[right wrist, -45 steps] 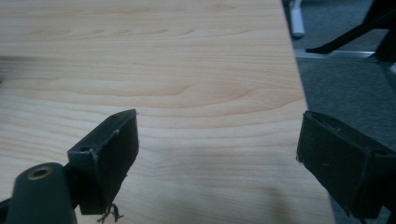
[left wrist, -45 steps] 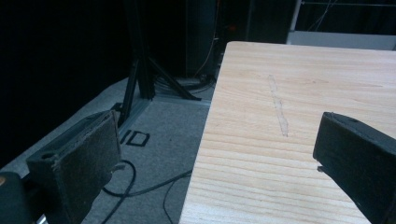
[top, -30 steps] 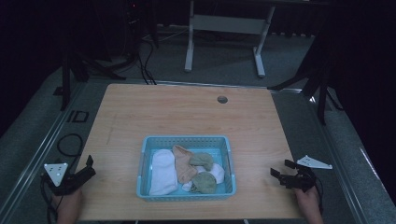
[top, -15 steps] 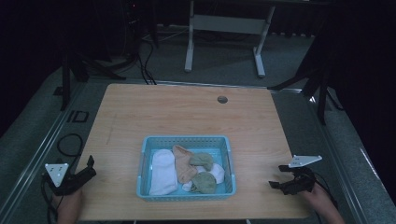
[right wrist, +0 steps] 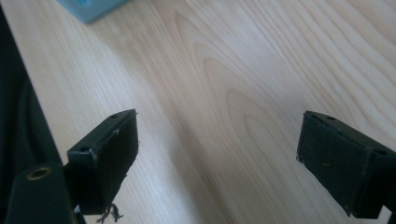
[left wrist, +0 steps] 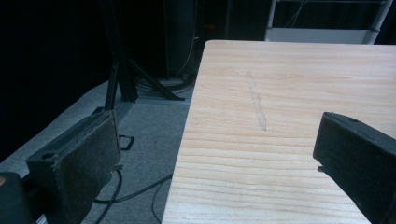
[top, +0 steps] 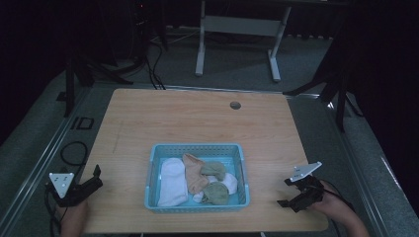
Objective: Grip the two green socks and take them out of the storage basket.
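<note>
At opposite table (top: 197,118) edges we find left gripper (top: 91,183) and right gripper (top: 291,193) gaping and empty, presumably staged to approach the sock basket (top: 197,149).

Matt wooden table (top: 197,123), plastic basket (top: 197,149), cloth socks (top: 173,180).

High view looks down and forward from the person's side, taking in the whole table (top: 197,123) with the blue basket (top: 197,148) low in the middle. Left gripper view skims close over the table's left edge (left wrist: 196,121). Right gripper view hovers near the wood, basket corner (right wrist: 88,9) upper left.
</note>
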